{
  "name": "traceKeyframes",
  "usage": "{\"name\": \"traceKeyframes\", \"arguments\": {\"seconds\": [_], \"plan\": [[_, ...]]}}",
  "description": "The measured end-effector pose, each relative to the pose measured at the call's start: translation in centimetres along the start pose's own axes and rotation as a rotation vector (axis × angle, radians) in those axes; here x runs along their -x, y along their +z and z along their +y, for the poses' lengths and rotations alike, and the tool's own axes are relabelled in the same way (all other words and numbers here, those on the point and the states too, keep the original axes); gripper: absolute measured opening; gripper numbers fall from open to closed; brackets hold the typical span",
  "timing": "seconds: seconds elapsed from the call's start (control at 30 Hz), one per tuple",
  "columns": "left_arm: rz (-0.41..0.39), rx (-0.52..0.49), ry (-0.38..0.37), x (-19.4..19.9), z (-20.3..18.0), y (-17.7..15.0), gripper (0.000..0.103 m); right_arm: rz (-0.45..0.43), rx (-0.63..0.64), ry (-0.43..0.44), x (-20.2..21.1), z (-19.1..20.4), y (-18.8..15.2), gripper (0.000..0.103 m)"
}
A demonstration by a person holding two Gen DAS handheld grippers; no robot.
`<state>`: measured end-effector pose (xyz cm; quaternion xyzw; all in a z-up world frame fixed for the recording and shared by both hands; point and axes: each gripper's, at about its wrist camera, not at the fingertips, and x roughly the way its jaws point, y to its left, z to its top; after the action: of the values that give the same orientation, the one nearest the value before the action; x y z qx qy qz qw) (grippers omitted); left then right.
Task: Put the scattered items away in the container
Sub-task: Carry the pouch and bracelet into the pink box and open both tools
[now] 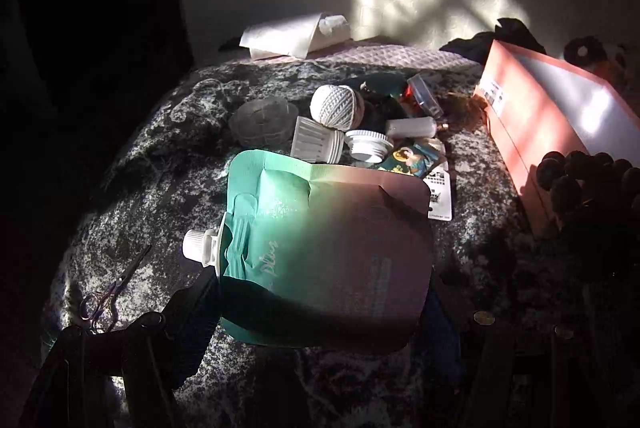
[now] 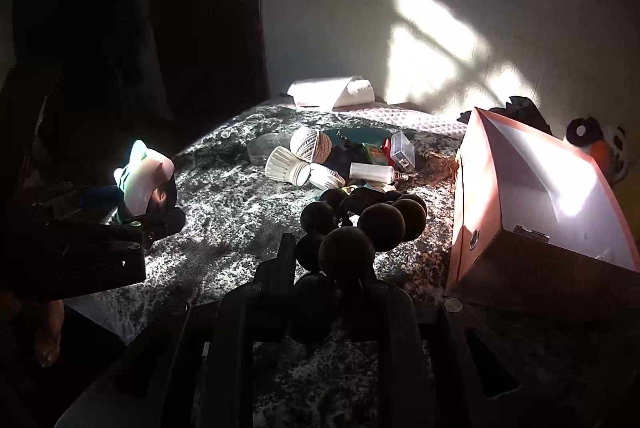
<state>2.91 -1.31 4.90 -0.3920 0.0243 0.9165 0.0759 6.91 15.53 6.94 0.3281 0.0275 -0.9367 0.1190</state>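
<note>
My left gripper (image 1: 320,292) is shut on a teal-and-pink spouted pouch (image 1: 328,252) and holds it above the dark mottled blanket (image 1: 160,195); the pouch (image 2: 144,179) and that gripper (image 2: 160,203) also show at the left of the right wrist view. My right gripper (image 2: 332,268) is shut on a bunch of dark grapes (image 2: 360,228), which also shows at the right edge of the left wrist view (image 1: 580,175). The open pink box (image 2: 532,203) stands at the right, seen too in the left wrist view (image 1: 540,123). A pile of items lies mid-blanket: a twine ball (image 1: 336,105), white plastic parts (image 1: 318,143) and a white tube (image 1: 412,127).
Small scissors (image 1: 108,292) lie on the blanket at front left. A clear round dish (image 1: 262,123) sits left of the pile. A white paper roll (image 2: 332,91) lies by the far wall. Dark cloth (image 2: 520,111) and a black-and-white toy (image 2: 592,139) lie behind the box.
</note>
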Motion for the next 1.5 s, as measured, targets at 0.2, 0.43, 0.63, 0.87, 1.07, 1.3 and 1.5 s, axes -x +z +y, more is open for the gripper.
{"name": "traceKeyframes", "arguments": {"seconds": [0.2, 0.43, 0.63, 0.87, 1.07, 1.3, 1.5], "plan": [[-0.060, -0.053, -0.022, 3.3, -2.8, 1.1, 0.075, -0.043, -0.035, -0.009, 3.6, -1.3, 0.6, 0.020], [-0.129, -0.121, -0.082, 5.9, -7.8, 3.2, 0.075, -0.123, -0.103, -0.066, 8.6, -5.4, 0.8, 0.020], [-0.159, -0.181, -0.159, 6.4, -13.4, 5.2, 0.075, -0.211, -0.190, -0.194, 13.4, -11.1, 0.6, 0.020], [-0.178, -0.244, -0.233, 5.2, -20.5, 8.1, 0.075, -0.294, -0.291, -0.338, 17.5, -18.3, 0.4, 0.020], [-0.143, -0.267, -0.276, 1.4, -26.8, 10.6, 0.075, -0.303, -0.349, -0.405, 17.0, -23.9, 0.5, 0.020], [-0.073, -0.298, -0.247, -4.9, -31.6, 12.7, 0.075, -0.254, -0.408, -0.425, 11.6, -29.6, 1.6, 0.020], [-0.024, -0.299, -0.213, -8.7, -32.3, 13.5, 0.075, -0.207, -0.428, -0.403, 7.2, -32.7, 2.3, 0.020]]}}
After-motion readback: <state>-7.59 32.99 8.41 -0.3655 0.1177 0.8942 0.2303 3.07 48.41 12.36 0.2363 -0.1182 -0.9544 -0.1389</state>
